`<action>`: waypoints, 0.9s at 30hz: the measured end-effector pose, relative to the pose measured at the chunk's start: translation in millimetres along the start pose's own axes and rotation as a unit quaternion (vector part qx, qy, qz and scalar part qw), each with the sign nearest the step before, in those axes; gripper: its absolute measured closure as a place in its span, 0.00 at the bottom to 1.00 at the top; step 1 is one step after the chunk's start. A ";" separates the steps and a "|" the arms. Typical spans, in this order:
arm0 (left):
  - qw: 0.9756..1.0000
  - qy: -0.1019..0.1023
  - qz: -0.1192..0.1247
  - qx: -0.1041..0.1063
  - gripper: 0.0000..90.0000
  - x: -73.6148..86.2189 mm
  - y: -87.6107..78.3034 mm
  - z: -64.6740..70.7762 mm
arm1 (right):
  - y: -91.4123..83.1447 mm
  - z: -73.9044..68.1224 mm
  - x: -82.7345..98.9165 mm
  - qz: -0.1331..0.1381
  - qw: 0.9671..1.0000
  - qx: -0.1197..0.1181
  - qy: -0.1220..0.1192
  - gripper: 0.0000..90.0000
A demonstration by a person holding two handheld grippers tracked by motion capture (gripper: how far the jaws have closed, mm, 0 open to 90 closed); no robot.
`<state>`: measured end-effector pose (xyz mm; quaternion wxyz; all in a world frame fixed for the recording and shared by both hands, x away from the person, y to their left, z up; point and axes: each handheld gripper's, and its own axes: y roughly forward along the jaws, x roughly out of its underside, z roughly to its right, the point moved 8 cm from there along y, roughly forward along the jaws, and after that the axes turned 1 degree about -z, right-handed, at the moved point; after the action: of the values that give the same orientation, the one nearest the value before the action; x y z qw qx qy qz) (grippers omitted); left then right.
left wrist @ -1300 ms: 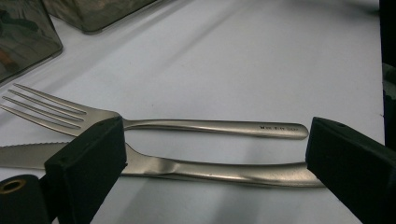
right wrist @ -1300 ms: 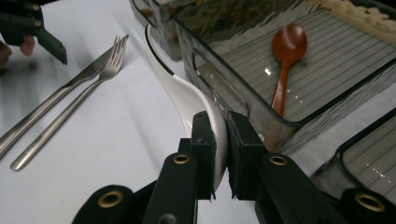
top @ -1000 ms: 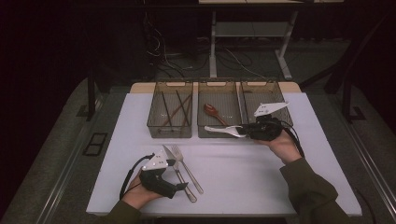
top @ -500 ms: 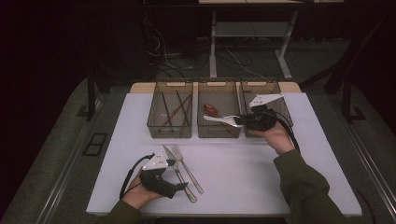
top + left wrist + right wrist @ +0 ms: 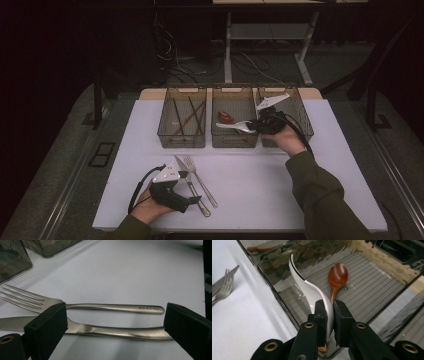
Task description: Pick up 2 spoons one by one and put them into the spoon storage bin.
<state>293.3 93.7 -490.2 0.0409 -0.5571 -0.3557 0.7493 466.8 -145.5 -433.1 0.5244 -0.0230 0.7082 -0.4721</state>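
Right tool (image 5: 256,125) w/ white spoon (image 5: 235,125) has been carried fwd from the desk's (image 5: 260,180) front area to over the middle bin (image 5: 235,141), spoon clamped.

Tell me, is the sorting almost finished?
About halfway, it seems. Chopsticks already lie in the left bin, and a wooden spoon lies in the middle bin. The right gripper holds a white spoon over that middle bin. The fork and knife lie on the table, with the open left gripper around the knife.
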 end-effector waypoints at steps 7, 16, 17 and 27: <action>1.000 0.000 0.001 0.000 0.05 0.1 -0.3 0.0 | 7.9 -1.7 -0.6 -0.001 1.000 -0.001 0.004 0.78; 1.000 -0.002 0.001 -0.001 0.05 0.2 -0.2 0.0 | -9.6 5.4 -7.1 0.050 0.997 -0.015 0.057 0.57; 1.000 -0.003 0.001 -0.001 0.05 0.2 -0.2 -0.1 | -11.9 5.4 -7.7 0.056 0.996 -0.019 0.060 0.55; 1.000 -0.003 0.000 -0.003 0.05 0.9 -0.9 -0.3 | -31.0 -11.0 3.8 0.073 0.993 -0.057 0.072 0.44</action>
<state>292.9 94.9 -490.4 0.0382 -0.5552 -0.3581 0.7497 442.4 -157.6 -414.3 0.5033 0.0331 0.7693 -0.3921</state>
